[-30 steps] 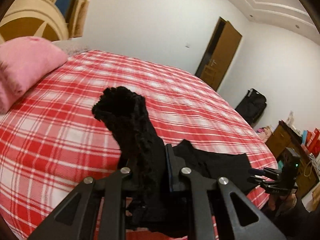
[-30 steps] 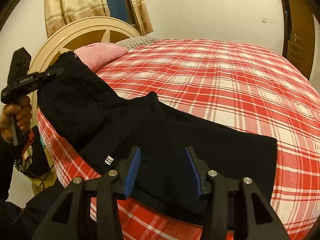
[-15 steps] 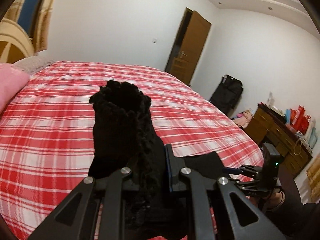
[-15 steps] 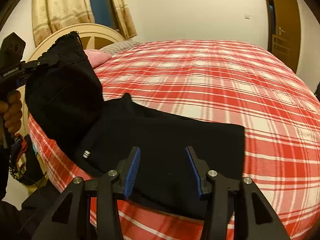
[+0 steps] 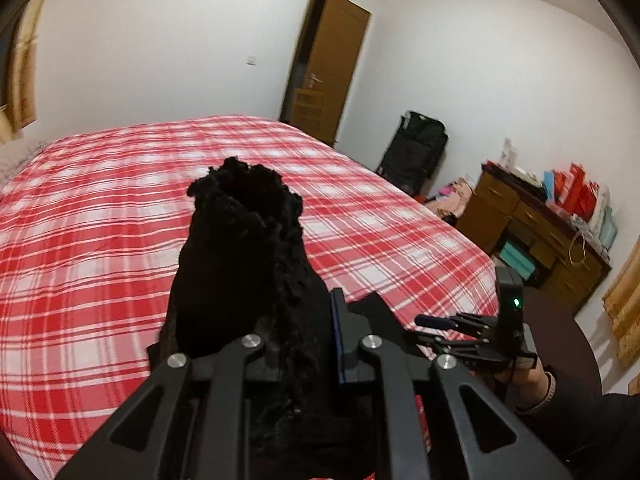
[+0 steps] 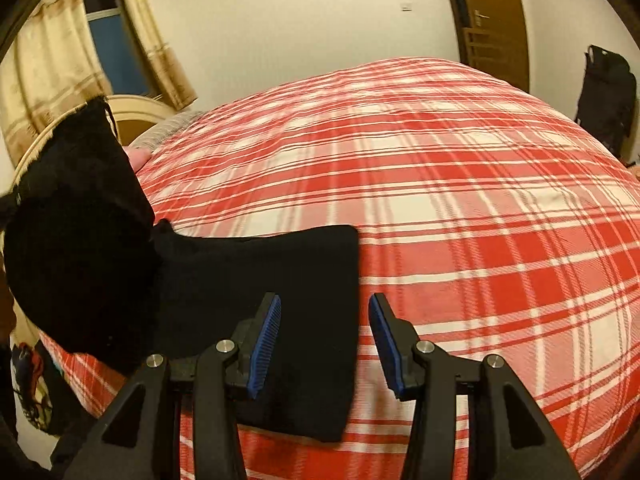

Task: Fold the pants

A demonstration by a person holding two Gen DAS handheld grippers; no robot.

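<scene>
Black pants lie on the red plaid bed near its front edge. One end of them is lifted at the left, a fuzzy black bunch standing up between the fingers of my left gripper, which is shut on it. My right gripper hangs open just above the pants' right edge, its blue pads apart and pressing on nothing. In the left wrist view the right gripper shows at the lower right, held by a hand.
A brown door stands at the far wall, with a black suitcase beside it. A wooden desk with bags stands at the right. A curtained window and cream headboard lie behind the bed's left end.
My left gripper has carried the lifted end of the pants to the right, toward the right gripper. The right gripper has slid right, from over the pants' middle to their right edge.
</scene>
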